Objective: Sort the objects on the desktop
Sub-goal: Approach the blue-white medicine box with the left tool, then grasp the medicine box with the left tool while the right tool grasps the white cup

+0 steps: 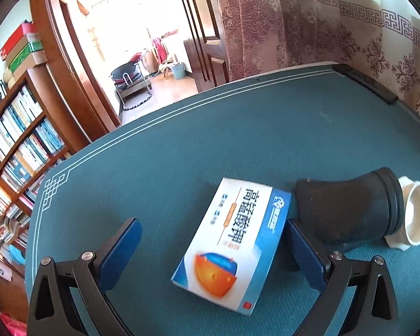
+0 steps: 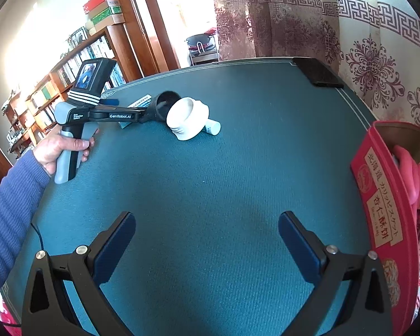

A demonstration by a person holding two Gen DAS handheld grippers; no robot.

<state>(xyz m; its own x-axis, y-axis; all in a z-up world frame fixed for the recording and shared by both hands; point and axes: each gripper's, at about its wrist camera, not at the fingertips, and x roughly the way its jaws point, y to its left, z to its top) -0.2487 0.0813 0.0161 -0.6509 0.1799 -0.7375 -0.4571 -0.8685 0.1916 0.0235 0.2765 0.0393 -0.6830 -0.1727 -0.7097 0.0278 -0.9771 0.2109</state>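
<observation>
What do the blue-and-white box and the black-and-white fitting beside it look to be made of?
Medicine box: thin glossy printed cardboard, judging by sharp folded edges and sheen. Pipe fitting: its black sleeve looks like matte rubber, dull and ribbed near the end; its white collar looks like smooth moulded plastic, though rubber cannot be ruled out.

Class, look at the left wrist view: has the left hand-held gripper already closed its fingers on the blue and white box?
No. The left hand-held gripper is open, its fingers either side of the blue and white box lying flat on the green table.

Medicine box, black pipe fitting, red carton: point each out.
medicine box (image 1: pixel 232 245), left wrist view, printed top face.
black pipe fitting (image 1: pixel 347 210), left wrist view, dark body.
red carton (image 2: pixel 383 215), right wrist view, printed side wall.
</observation>
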